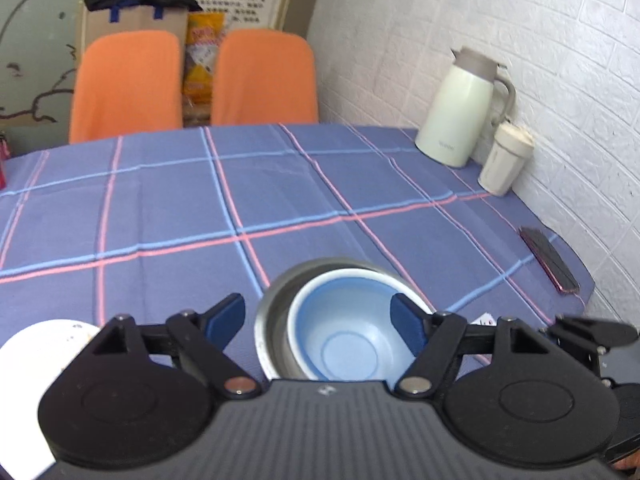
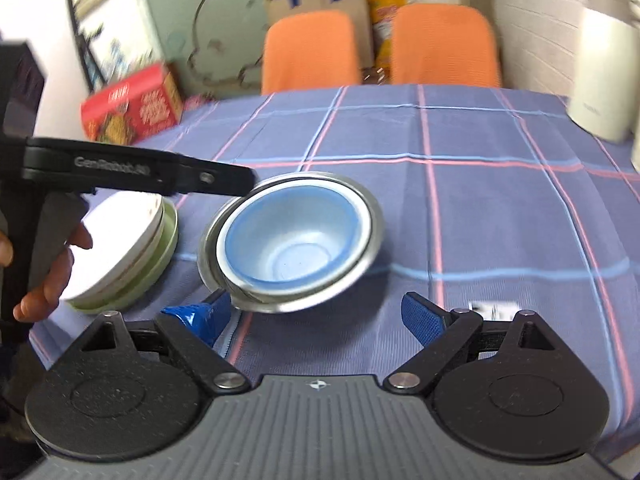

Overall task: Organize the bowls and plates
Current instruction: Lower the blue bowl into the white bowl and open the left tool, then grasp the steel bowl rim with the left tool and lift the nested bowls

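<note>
The blue bowl [image 2: 286,240] is seen nested in the steel bowl [image 2: 362,216] on the bench [image 2: 480,240]; plates [image 2: 120,248] are stacked beside. Both hand-held grippers, left [image 1: 320,320] and right [image 2: 320,316], are held apart, empty. Little seems left.

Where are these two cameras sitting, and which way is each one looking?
Left wrist: rides the left gripper, looking forward along its open fingers over the blue bowl nested in the steel bowl.
Right wrist: rides the right gripper, also open, facing the same bowls; the person's hand holding the other gripper shows at left.
Shared: bowls, white plate stack, checked tablecloth, orange chairs.
</note>
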`<state>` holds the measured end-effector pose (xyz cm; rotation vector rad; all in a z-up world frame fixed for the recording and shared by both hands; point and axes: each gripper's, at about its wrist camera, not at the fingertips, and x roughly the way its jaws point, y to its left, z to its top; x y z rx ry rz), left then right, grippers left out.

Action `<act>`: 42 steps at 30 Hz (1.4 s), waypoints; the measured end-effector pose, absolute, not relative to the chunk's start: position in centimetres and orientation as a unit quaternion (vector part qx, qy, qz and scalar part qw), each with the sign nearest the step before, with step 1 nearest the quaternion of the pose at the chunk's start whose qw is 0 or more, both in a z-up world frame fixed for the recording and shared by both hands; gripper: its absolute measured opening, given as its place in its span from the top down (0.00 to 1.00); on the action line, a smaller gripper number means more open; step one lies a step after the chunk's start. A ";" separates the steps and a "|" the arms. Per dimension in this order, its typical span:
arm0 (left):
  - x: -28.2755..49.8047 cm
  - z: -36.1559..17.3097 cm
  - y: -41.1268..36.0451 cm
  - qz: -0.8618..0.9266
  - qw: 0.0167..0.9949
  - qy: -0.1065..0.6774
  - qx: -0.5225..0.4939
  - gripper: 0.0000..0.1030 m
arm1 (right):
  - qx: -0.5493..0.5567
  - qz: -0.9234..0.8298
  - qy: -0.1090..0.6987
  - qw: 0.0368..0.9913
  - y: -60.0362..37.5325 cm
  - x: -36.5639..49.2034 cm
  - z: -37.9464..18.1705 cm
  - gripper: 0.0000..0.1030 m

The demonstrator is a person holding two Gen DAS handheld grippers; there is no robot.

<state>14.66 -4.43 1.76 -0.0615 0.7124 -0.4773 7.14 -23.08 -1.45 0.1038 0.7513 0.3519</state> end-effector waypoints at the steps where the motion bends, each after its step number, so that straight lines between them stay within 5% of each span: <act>1: 14.2 1.8 -4.4 -0.223 0.914 0.337 -0.031 0.28 | 0.070 0.166 0.355 0.917 -23.3 6.6 -1.7 0.23; 9: 11.8 0.9 -4.6 -0.156 0.939 0.301 -0.057 0.27 | 0.177 0.078 0.252 0.948 -24.0 3.9 -3.4 0.22; 42: 19.4 -4.0 -6.6 -0.166 0.896 0.412 -0.020 0.27 | 0.094 0.077 0.362 0.924 -22.3 12.3 -5.2 0.22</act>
